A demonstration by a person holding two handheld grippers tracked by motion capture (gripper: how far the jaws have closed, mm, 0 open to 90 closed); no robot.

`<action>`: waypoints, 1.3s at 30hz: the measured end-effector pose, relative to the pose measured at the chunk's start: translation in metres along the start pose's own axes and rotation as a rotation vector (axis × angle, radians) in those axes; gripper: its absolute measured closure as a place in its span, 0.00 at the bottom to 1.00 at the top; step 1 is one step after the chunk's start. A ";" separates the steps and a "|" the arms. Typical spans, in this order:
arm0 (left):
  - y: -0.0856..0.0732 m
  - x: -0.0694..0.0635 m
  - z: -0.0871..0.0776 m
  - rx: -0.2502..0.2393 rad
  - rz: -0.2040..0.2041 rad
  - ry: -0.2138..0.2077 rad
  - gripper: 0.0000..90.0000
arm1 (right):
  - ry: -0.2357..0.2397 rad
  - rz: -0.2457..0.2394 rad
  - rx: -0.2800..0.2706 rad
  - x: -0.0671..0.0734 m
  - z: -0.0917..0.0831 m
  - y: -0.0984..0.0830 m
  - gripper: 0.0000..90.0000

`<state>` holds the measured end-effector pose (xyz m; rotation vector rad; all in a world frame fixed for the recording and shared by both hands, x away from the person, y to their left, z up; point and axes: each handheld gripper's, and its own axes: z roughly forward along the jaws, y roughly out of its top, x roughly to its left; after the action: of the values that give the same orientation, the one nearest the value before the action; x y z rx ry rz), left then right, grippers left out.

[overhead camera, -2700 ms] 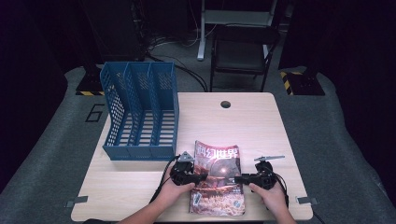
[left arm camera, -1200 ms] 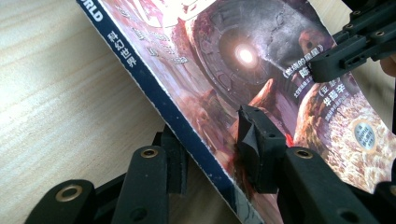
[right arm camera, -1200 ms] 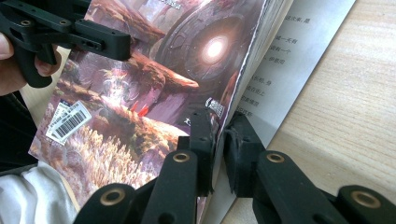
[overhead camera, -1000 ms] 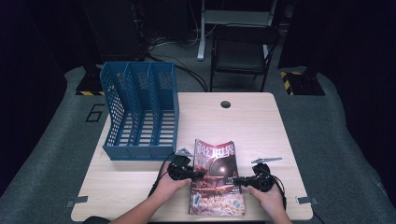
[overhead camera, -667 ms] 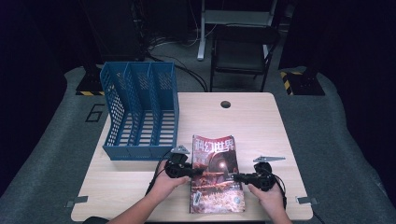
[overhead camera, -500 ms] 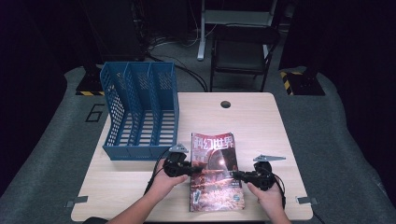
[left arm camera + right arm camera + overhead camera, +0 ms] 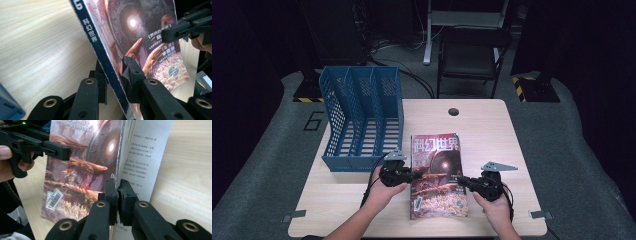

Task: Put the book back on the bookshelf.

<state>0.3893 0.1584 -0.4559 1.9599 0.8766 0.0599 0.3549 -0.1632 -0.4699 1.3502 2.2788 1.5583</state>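
A magazine [image 7: 437,175] with a dark sci-fi cover hangs just above the table [image 7: 492,130], held at both sides. My left gripper [image 7: 414,175] grips its blue spine edge [image 7: 100,47]. The left gripper [image 7: 115,72] has just been closing its jaws, with the spine between the pads. My right gripper [image 7: 460,181] is shut on the open page edge; in the right gripper view the right gripper [image 7: 117,188] pinches the cover and pages, with a white inner page [image 7: 145,162] folding out behind. Each gripper view also shows the other gripper [image 7: 175,31] [image 7: 55,150] across the cover.
A blue three-slot file rack [image 7: 362,120] stands at the table's back left, close to my left hand. A round cable hole [image 7: 453,111] sits at the far edge. A black chair [image 7: 472,55] stands behind the table.
Both hands have risen and the magazine has come up off the table with them, drifting slightly left. Both grippers stay at its side edges.
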 end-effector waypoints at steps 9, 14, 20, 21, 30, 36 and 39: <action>0.004 -0.002 -0.014 -0.049 0.014 0.017 0.87 | 0.014 -0.055 -0.049 0.010 -0.002 0.008 0.97; 0.007 -0.004 -0.021 -0.073 0.018 0.022 0.89 | 0.033 -0.041 -0.067 0.010 -0.001 0.011 0.96; 0.007 -0.007 -0.025 -0.095 0.013 0.023 0.91 | 0.037 -0.029 -0.045 0.011 0.004 0.013 0.94; 0.007 -0.008 -0.026 -0.098 0.022 0.025 0.92 | 0.038 -0.024 -0.040 0.010 0.006 0.013 0.94; 0.006 -0.009 -0.027 -0.101 0.026 0.023 0.93 | 0.046 0.011 -0.006 0.006 0.012 0.015 0.92; 0.007 -0.010 -0.030 -0.109 0.038 0.019 0.93 | 0.043 -0.012 -0.007 0.008 0.012 0.018 0.93; 0.008 -0.010 -0.032 -0.119 0.039 0.017 0.92 | 0.028 -0.041 -0.021 0.012 0.012 0.020 0.95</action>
<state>0.3735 0.1740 -0.4294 1.8676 0.8269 0.1486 0.3655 -0.1448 -0.4556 1.2765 2.2849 1.5937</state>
